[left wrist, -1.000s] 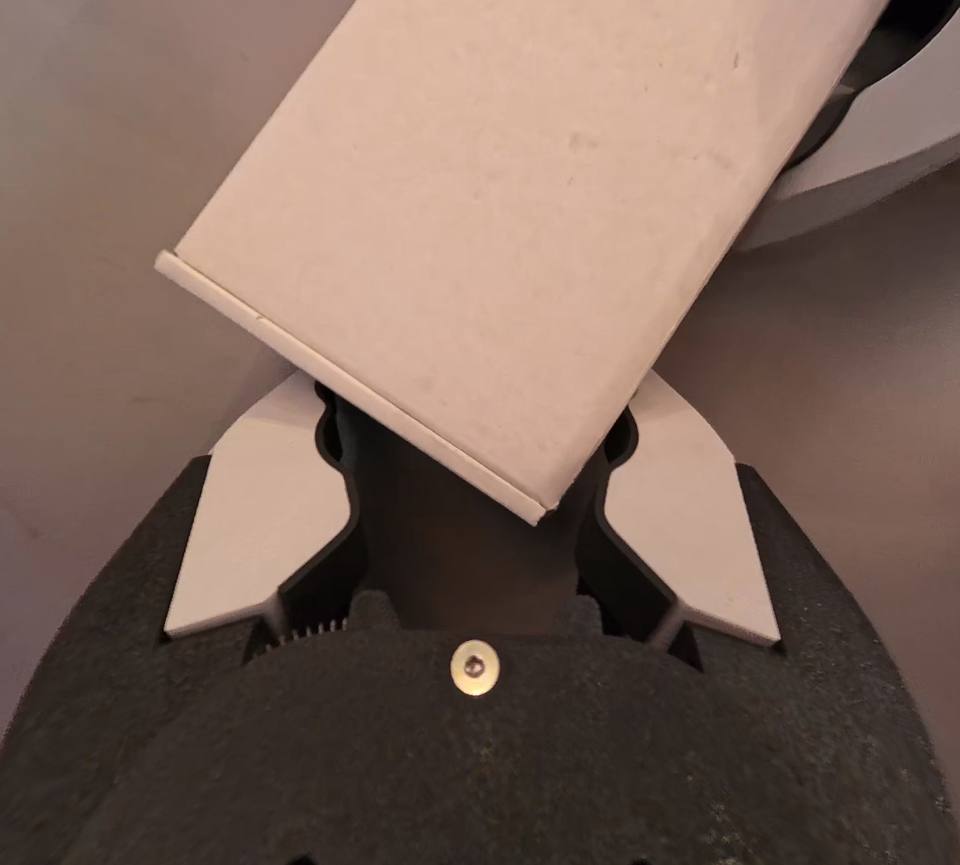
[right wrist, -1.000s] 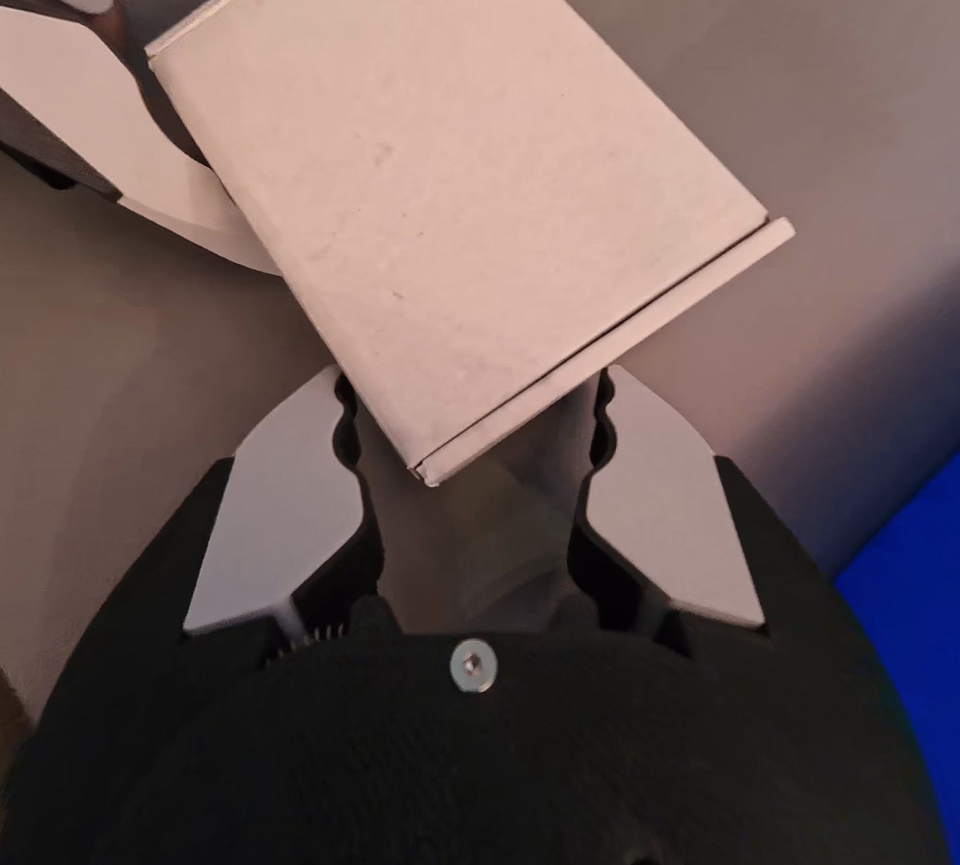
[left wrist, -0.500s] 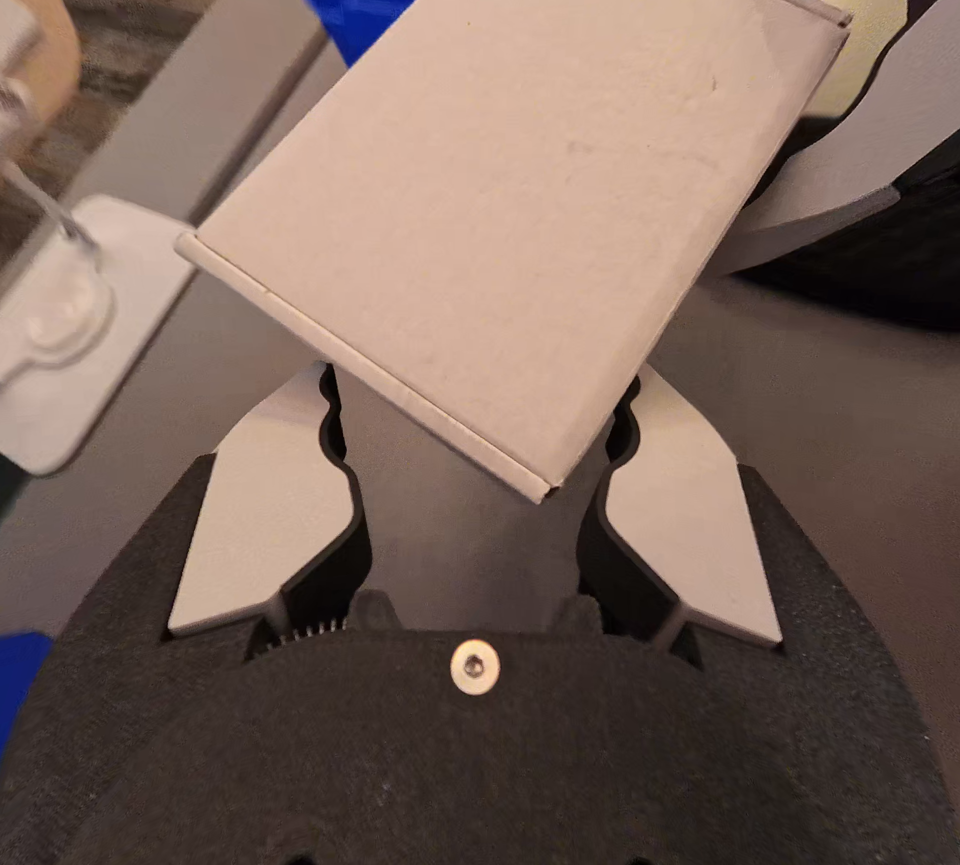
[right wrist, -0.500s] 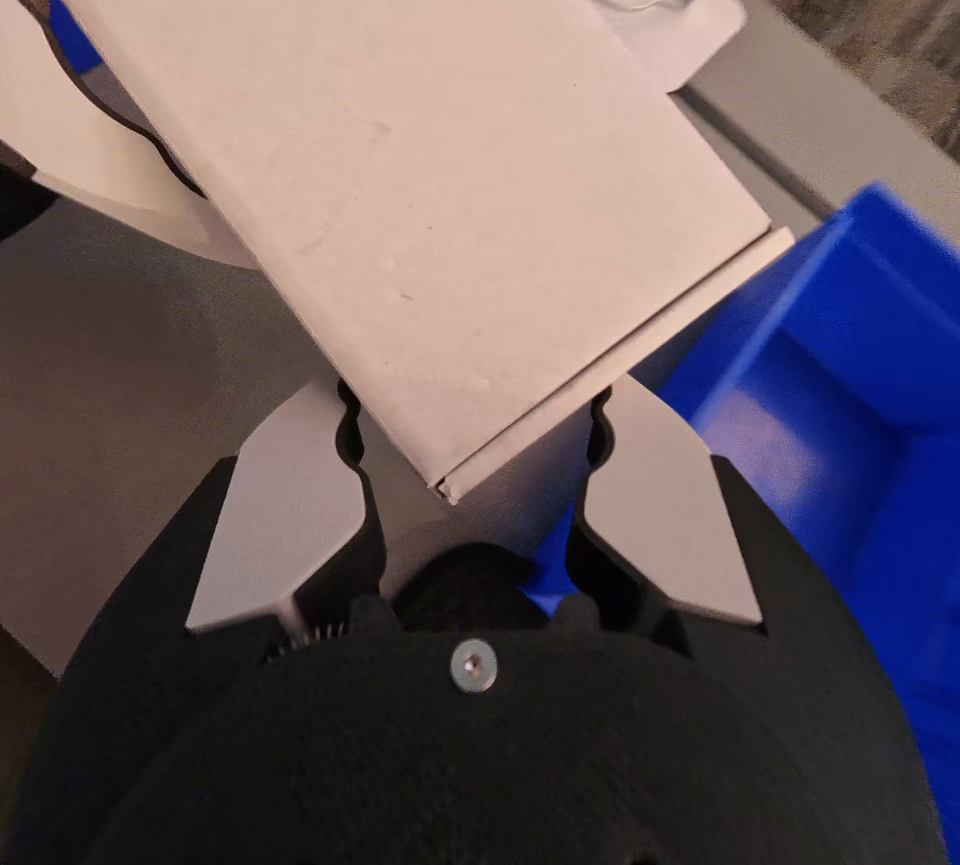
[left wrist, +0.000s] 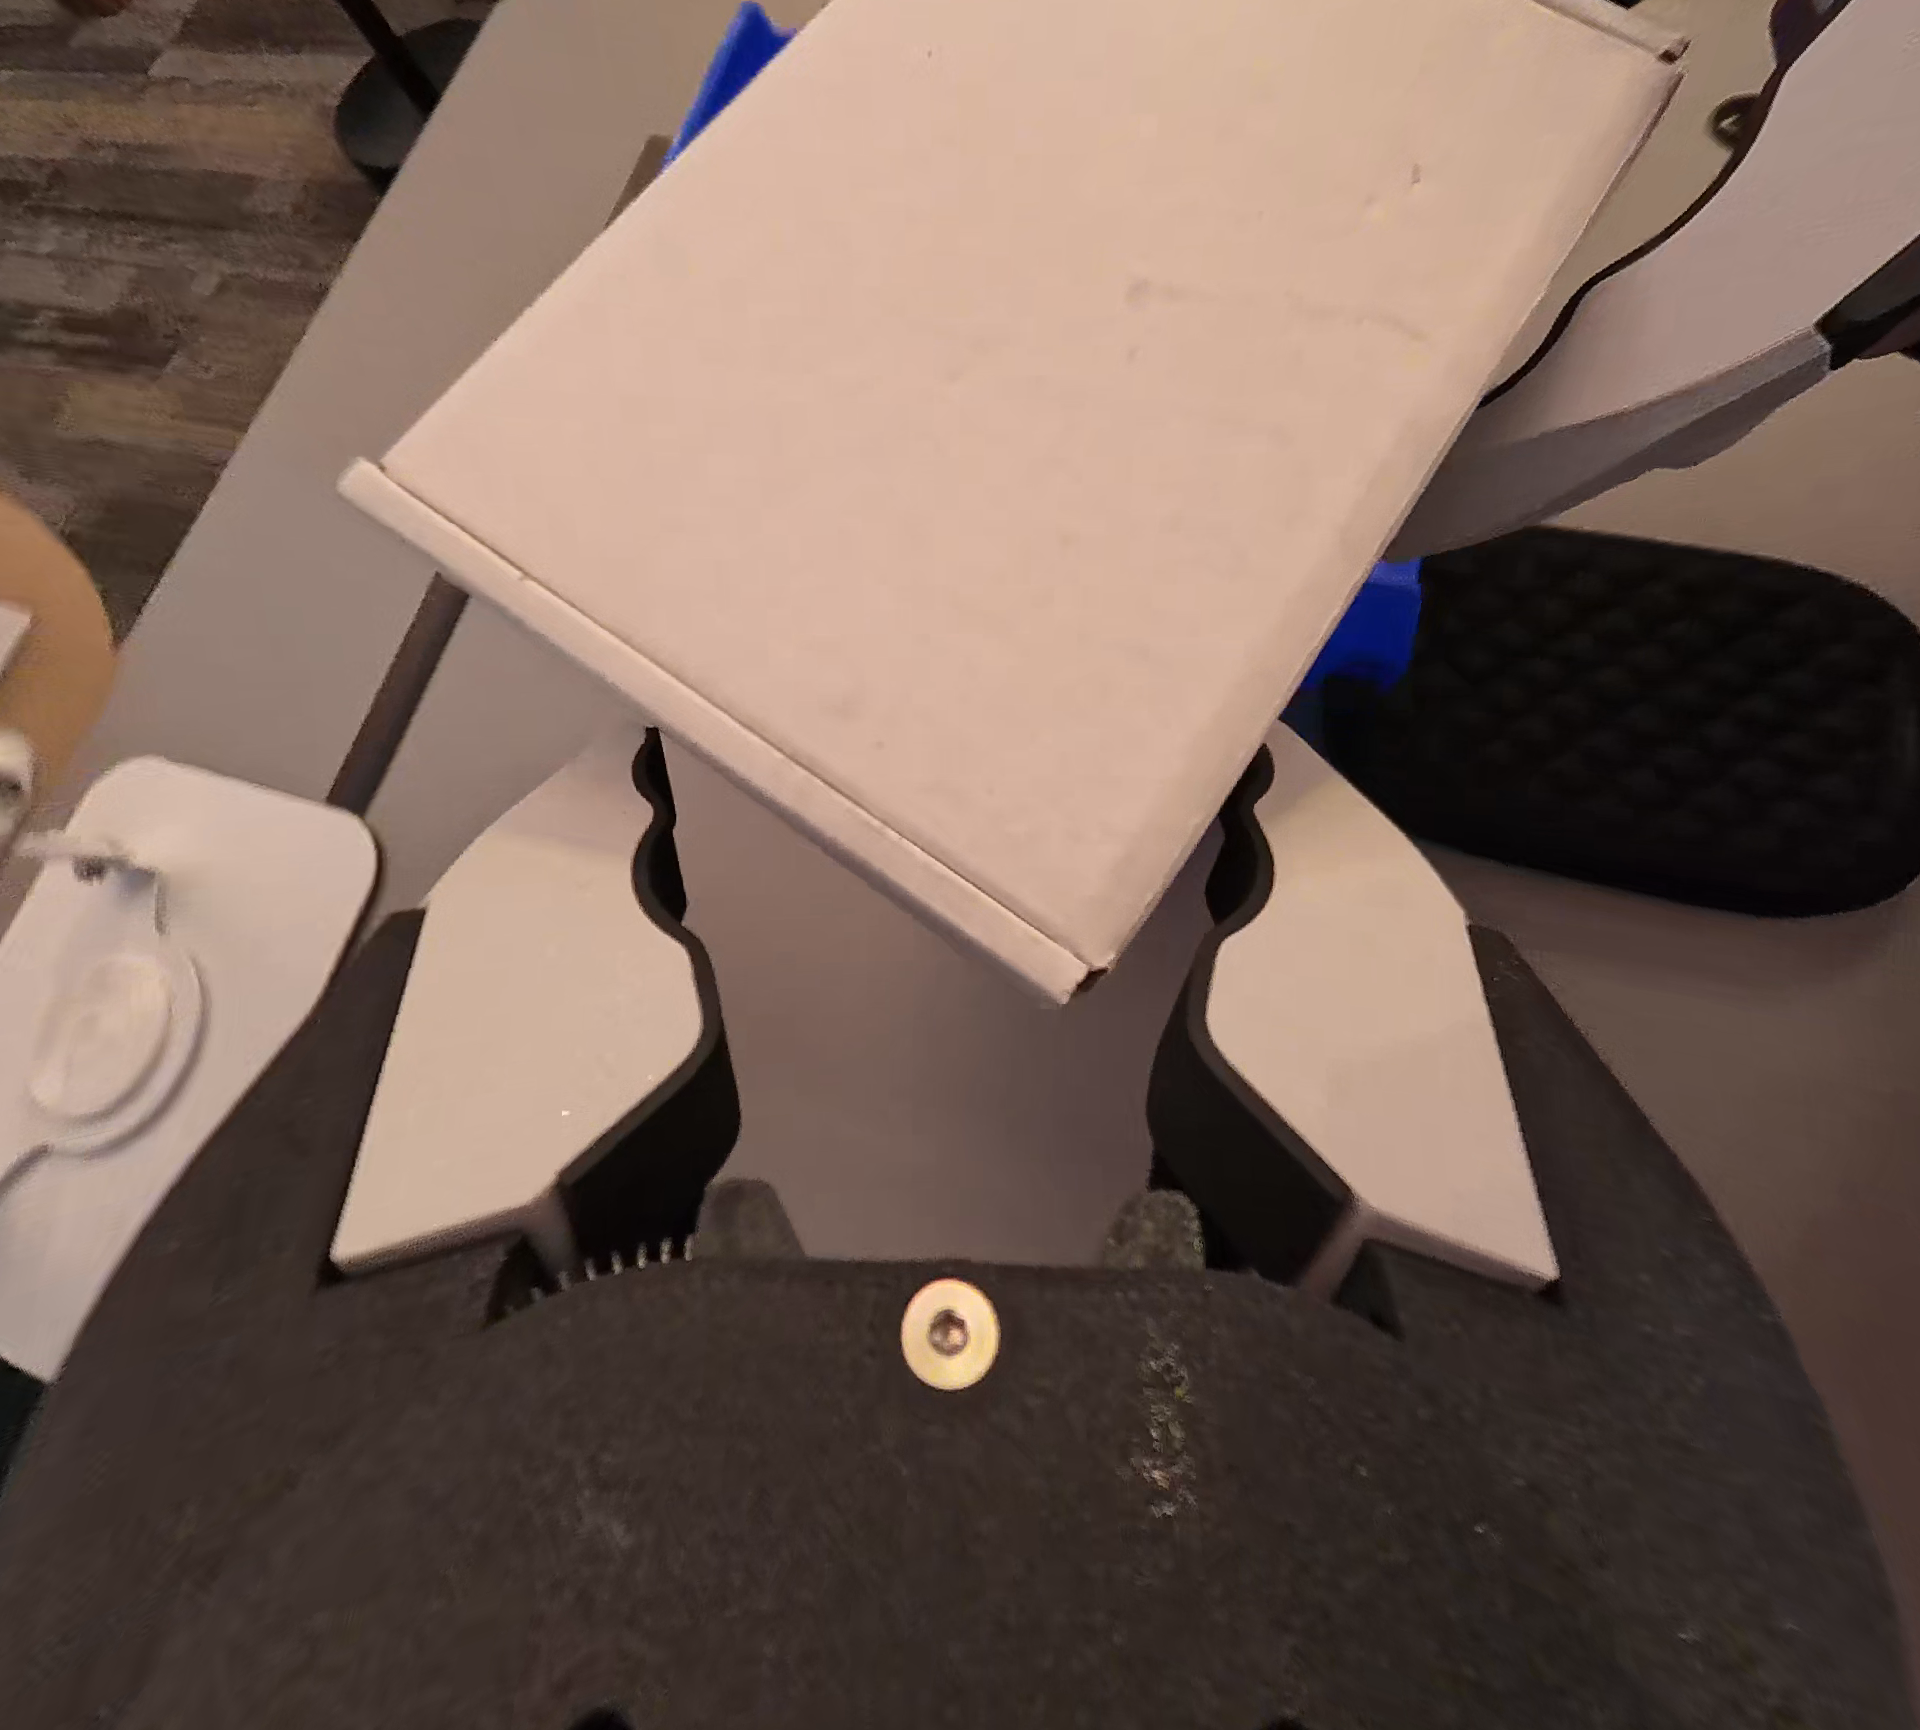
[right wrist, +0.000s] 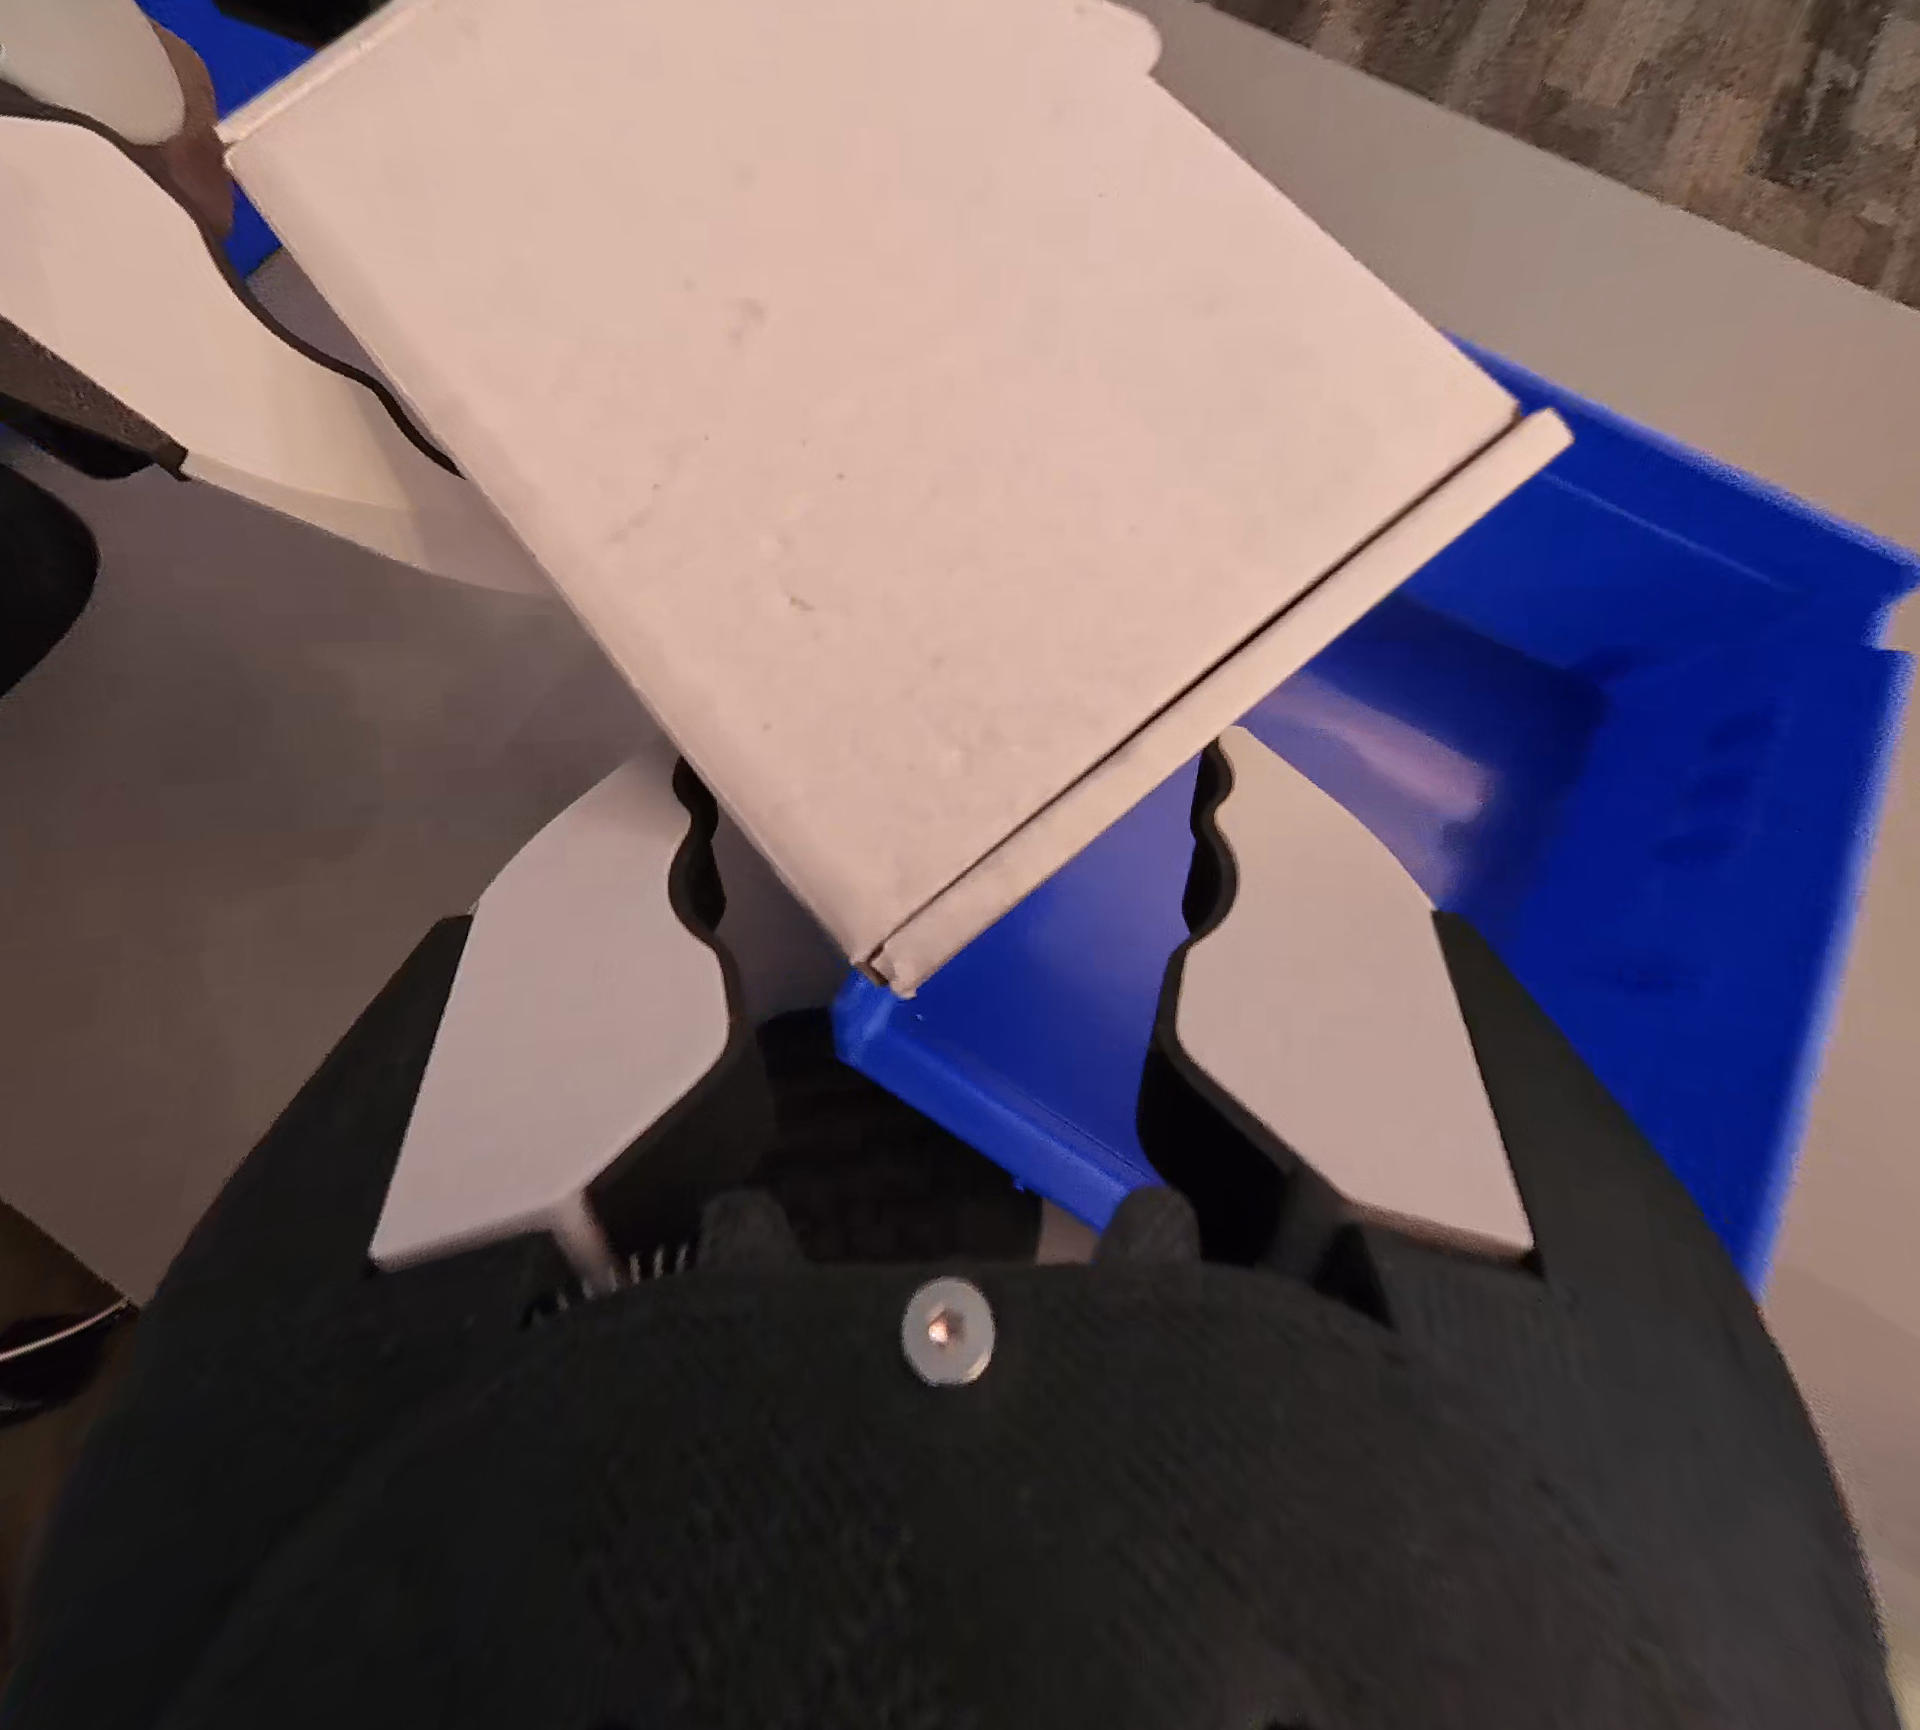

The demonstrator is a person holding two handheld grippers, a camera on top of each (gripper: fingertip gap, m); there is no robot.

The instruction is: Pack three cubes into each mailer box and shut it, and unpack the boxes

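The shut mailer box [left wrist: 977,433] is held up over the blue bin [right wrist: 1662,797], one corner squeezed between each gripper's jaws.

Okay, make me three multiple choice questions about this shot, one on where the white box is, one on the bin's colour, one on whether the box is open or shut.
1. Where is the mailer box?
A. Held up between both grippers
B. Lying flat on the table
C. Inside the bin

2. What colour is the bin?
A. Red
B. Blue
C. Green

3. What state is the box in?
A. Lid wide open
B. Crushed flat
C. Shut

Answers:
1 A: the left gripper and right gripper each clamp a corner, and the box is clear of the table.
2 B: its walls are bright blue.
3 C: the lid lies flat against the body.
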